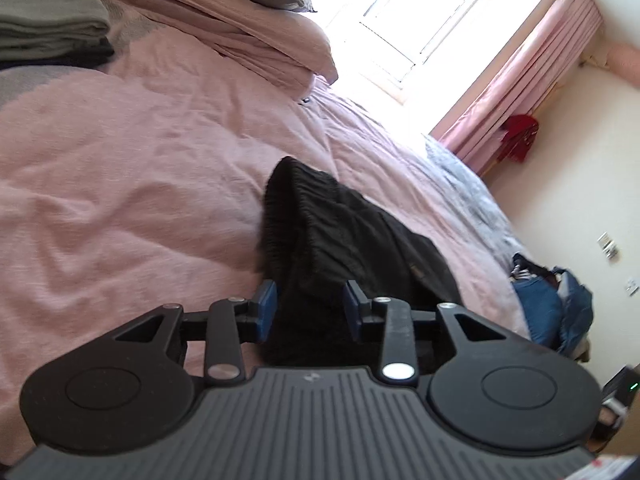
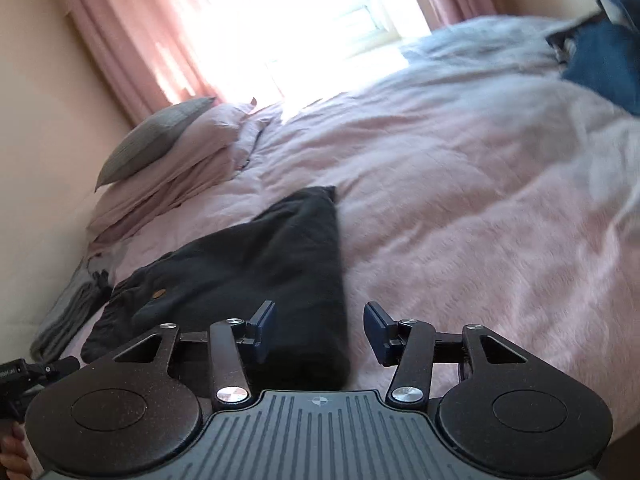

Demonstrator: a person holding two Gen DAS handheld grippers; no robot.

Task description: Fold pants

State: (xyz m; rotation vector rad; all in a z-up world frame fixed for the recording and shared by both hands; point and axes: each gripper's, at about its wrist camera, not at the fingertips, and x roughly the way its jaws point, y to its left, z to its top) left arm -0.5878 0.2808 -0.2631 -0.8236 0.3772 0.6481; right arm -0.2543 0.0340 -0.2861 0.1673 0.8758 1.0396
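Black pants [image 2: 256, 264] lie folded into a thick bundle on the pink bed cover [image 2: 460, 216], which serves as the landmark for everything else. In the left wrist view the gathered waistband end of the pants [image 1: 320, 216] rises off the cover between the 2 blue pads of the left gripper [image 1: 310, 308]; its jaws stand partly apart around the cloth, and I cannot tell whether the pads press on it. The right gripper [image 2: 320, 332] hovers over the near end of the bundle, jaws fairly wide, 1 pad over the fabric and the other over bare cover, gripping nothing. At the cover's head end sit pink pillows [image 2: 180, 168] with a grey cushion [image 2: 148, 140] on top. Folded grey clothes [image 1: 52, 28] rest on the cover beside the pillows. Blue garments [image 2: 600, 60] lie at the cover's far edge, pink curtains [image 1: 520, 88] and a bright window [image 1: 420, 20] beyond it.
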